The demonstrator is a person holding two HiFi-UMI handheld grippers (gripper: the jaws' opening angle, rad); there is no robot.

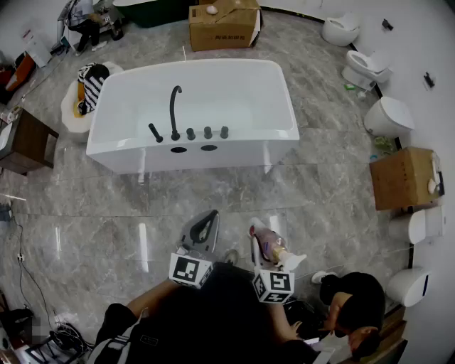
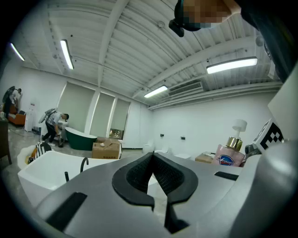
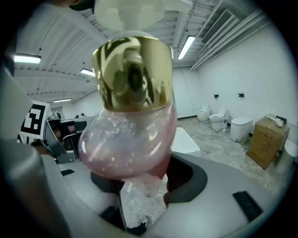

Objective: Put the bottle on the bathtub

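Observation:
The white bathtub (image 1: 279,96) stands on the marble floor ahead of me, with a black faucet (image 1: 174,110) on its near rim. A pink soap bottle (image 1: 270,246) with a gold collar and a white pump fills the right gripper view (image 3: 128,139). My right gripper (image 1: 264,234) is shut on it, held low and well short of the tub. To its left, my left gripper (image 1: 206,216) is shut with nothing in it, its pads meeting at the tips (image 2: 152,157). The left gripper view also catches the bottle (image 2: 228,156) and the tub (image 2: 46,162).
A cardboard box (image 1: 224,25) sits beyond the tub. Toilets (image 1: 387,114) and a wooden cabinet (image 1: 402,178) line the right wall. A person (image 1: 355,302) crouches at lower right, another (image 1: 82,18) works at far left. A striped bag (image 1: 92,82) lies by the tub's left end.

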